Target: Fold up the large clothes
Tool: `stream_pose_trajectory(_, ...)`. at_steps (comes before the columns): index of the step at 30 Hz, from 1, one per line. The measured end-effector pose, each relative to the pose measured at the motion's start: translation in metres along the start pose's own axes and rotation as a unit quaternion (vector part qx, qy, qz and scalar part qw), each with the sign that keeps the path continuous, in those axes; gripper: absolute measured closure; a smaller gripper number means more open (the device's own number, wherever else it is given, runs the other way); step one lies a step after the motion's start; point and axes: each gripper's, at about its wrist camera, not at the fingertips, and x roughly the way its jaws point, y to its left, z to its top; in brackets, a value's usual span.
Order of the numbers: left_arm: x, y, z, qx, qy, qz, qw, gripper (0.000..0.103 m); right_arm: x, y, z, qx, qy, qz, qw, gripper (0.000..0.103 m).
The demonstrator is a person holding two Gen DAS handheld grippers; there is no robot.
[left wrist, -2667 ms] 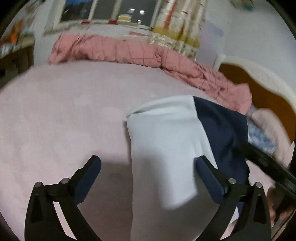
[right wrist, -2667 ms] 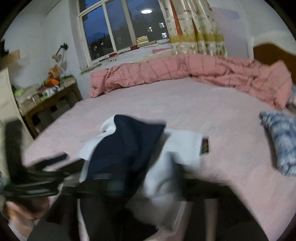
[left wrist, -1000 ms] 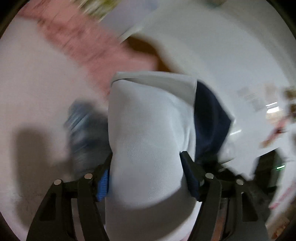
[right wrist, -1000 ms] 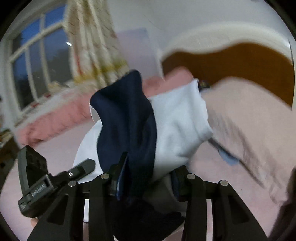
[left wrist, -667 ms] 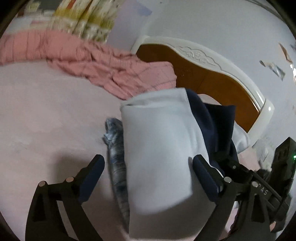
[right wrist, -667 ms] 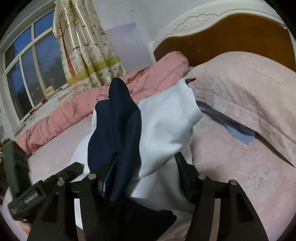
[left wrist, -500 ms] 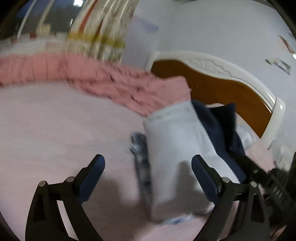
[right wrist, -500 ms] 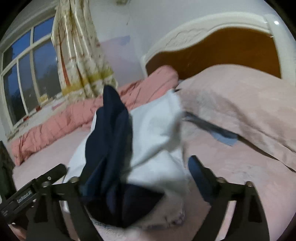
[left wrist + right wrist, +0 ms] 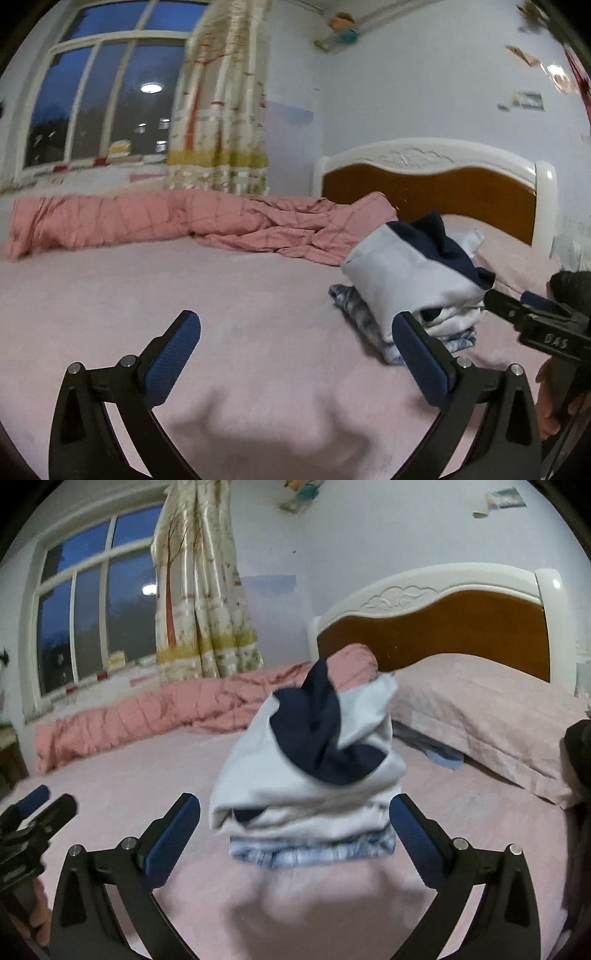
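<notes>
So, done: you've set the folded white-and-navy top [image 9: 310, 771] on the blue plaid garment [image 9: 310, 851].
L gripper [image 9: 295, 354]: jaws just opened wide, empty.
R gripper [image 9: 295, 830]: same, nothing gripped.
Left: can't see more clothes to fold.

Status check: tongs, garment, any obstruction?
Both tongs, left and right, just opened, empty. Folded white-and-navy garment stacked on blue plaid clothing. Nothing in the way.

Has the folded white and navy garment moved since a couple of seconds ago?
Yes. The folded white and navy garment went from mid-bed toward the wooden headboard, now resting on a blue patterned folded cloth, released.
</notes>
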Motion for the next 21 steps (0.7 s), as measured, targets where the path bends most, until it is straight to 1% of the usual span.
stream_pose_trajectory(1, 0.001, 0.003, -0.009, -0.004, -0.001, 0.016, 0.9999, 0.000, 0.001, 0.005, -0.007, -0.005, -0.003, -0.008, 1.000, 0.000)
stream_pose_trajectory(2, 0.008, 0.003, -0.008, -0.006, 0.007, 0.027, 0.9996, 0.000, 0.001, 0.011, -0.017, -0.014, -0.005, -0.019, 1.000, 0.000)
stream_pose_trajectory(3, 0.012, 0.003, -0.006, -0.007, 0.016, 0.032, 0.9993, 0.000, 0.002, 0.017, -0.025, -0.033, 0.000, -0.027, 0.999, 0.000)
stream_pose_trajectory(5, 0.013, 0.000, -0.010, 0.001, 0.014, 0.037, 0.9992, 0.000, 0.004, 0.025, -0.031, -0.051, 0.009, -0.036, 0.998, 0.000)
stream_pose_trajectory(8, 0.015, -0.013, -0.011, 0.033, 0.014, 0.034, 0.9988, 0.000, 0.000, 0.023, -0.033, -0.051, -0.007, -0.056, 0.997, 0.000)
stream_pose_trajectory(10, 0.011, -0.017, -0.013, 0.043, 0.006, 0.025, 0.9988, 0.000, -0.004, 0.020, -0.035, -0.046, -0.015, -0.067, 0.997, 0.000)
stream_pose_trajectory(12, 0.006, -0.015, -0.013, 0.040, -0.004, 0.013, 0.9991, 0.000, -0.006, 0.016, -0.035, -0.038, -0.020, -0.076, 0.996, 0.000)
stream_pose_trajectory(14, 0.002, -0.012, -0.012, 0.034, -0.012, 0.012, 0.9993, 0.000, -0.005, 0.013, -0.035, -0.032, -0.018, -0.079, 0.996, 0.000)
stream_pose_trajectory(18, 0.005, -0.011, -0.012, 0.030, -0.007, 0.013, 0.9994, 0.000, -0.005, 0.006, -0.034, -0.017, -0.016, -0.085, 0.996, 0.000)
stream_pose_trajectory(21, 0.007, -0.011, -0.011, 0.032, -0.002, 0.013, 0.9994, 0.000, -0.004, 0.006, -0.034, -0.018, -0.018, -0.088, 0.996, 0.000)
